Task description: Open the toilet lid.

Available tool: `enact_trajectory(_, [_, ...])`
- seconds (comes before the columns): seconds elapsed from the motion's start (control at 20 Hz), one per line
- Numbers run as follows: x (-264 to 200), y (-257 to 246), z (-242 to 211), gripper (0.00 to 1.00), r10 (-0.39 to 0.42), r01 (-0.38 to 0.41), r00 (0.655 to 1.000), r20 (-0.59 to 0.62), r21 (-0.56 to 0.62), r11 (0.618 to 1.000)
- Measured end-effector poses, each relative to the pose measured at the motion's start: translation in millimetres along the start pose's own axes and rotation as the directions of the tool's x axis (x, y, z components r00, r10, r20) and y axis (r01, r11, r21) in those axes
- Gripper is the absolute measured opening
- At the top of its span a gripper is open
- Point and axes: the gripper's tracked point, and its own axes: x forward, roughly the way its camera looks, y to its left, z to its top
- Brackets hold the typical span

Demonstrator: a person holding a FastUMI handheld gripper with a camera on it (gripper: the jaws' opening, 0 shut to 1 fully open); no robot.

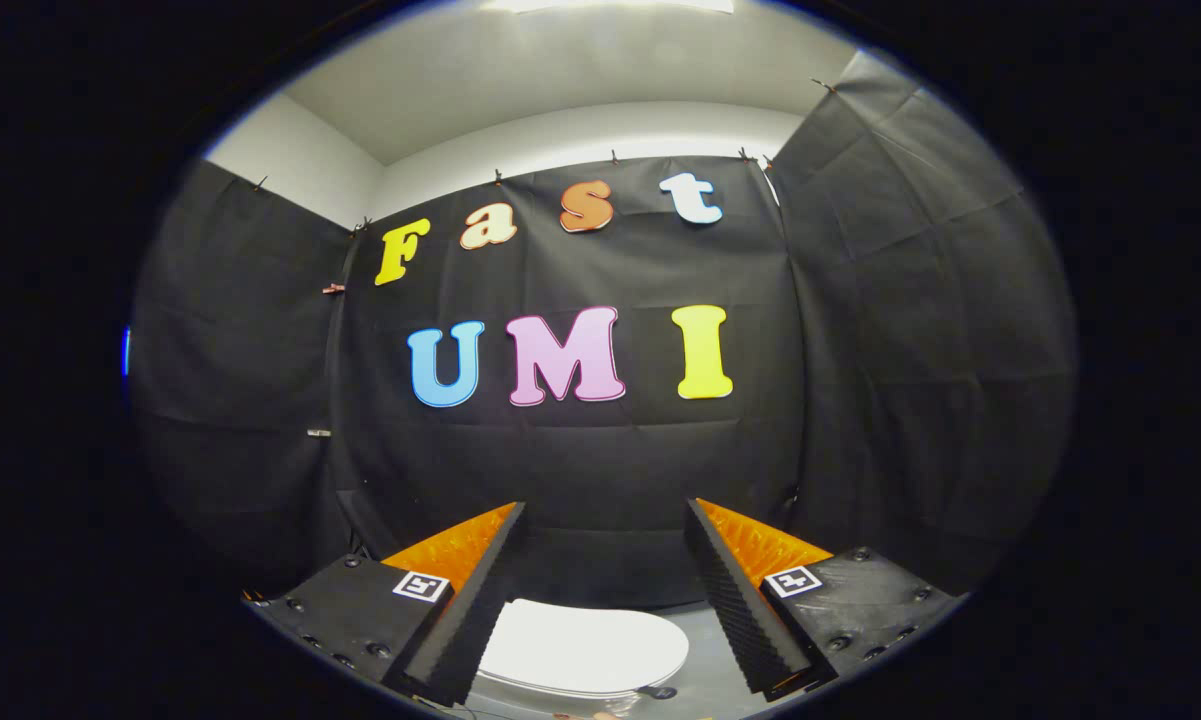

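A white toilet lid (582, 648) lies flat and closed, low down between my two fingers and below them. Its rounded front edge points right, and a thin white seat rim shows under it. My gripper (605, 515) is open, the fingers wide apart with nothing between them but air. It hangs well above the lid and looks level at the black cloth wall ahead. The fingertips (512, 515) touch nothing.
Black cloth walls (910, 350) close the booth at the front and on both sides. A grey floor (705, 690) shows beside the toilet. A small dark round thing (657, 692) lies by the lid's near edge.
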Motion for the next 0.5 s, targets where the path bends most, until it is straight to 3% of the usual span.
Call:
enact_trajectory(0.1, [14, -6, -11, 0.99, -0.014, 0.015, 0.999, -0.030, 0.040, 0.999])
enact_trajectory(0.3, [39, -36, -48, 0.99, -0.143, 0.144, 0.987, -0.073, -0.004, 0.990])
enact_trajectory(0.5, [57, -53, -99, 0.99, -0.225, 0.232, 0.962, -0.152, 0.030, 0.972])
